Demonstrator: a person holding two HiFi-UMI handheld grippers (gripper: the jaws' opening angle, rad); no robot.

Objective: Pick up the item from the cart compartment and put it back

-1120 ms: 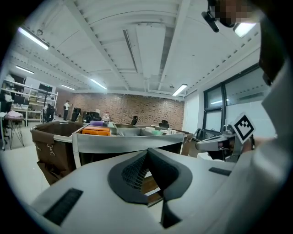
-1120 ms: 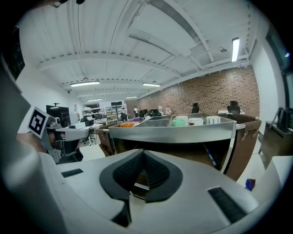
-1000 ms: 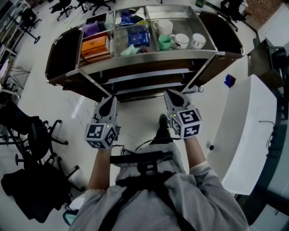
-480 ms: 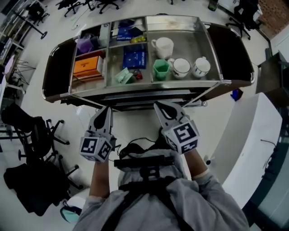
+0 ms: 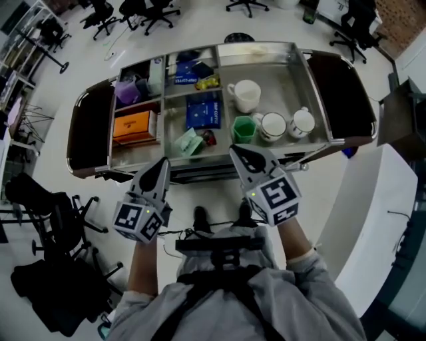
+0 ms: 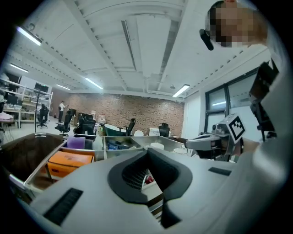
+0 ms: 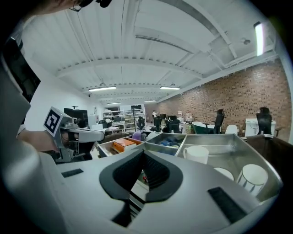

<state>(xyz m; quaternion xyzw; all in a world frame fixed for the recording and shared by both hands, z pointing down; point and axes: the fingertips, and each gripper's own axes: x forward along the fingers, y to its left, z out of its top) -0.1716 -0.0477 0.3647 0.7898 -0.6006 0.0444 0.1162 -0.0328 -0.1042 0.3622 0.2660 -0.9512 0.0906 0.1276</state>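
A steel cart [image 5: 318, 145] stands in front of me, its top tray split into compartments. The left ones hold an orange box [image 5: 135, 126] and a purple thing [image 5: 126, 91]. The middle ones hold a blue box [image 5: 203, 110], a green packet [image 5: 188, 142] and blue packets [image 5: 193, 70]. In the right compartment are a green cup [image 5: 243, 128], a white mug [image 5: 246, 94] and two white cups [image 5: 273, 125]. My left gripper [image 5: 162, 164] and right gripper [image 5: 242, 155] hover side by side at the cart's near edge, both shut and empty. The jaws also meet in the left gripper view [image 6: 147, 153] and the right gripper view [image 7: 143, 153].
A white table [image 5: 373, 220] stands close on the right. Near my left side are a black office chair [image 5: 46, 200] and a dark bag [image 5: 53, 293] on the floor. More office chairs [image 5: 143, 10] stand beyond the cart. The cart's dark end flaps [image 5: 86, 126] stick out on both sides.
The cart has come fuller into the head view, its tray now seen from above. Both grippers stay shut, side by side, now over the cart's near edge.
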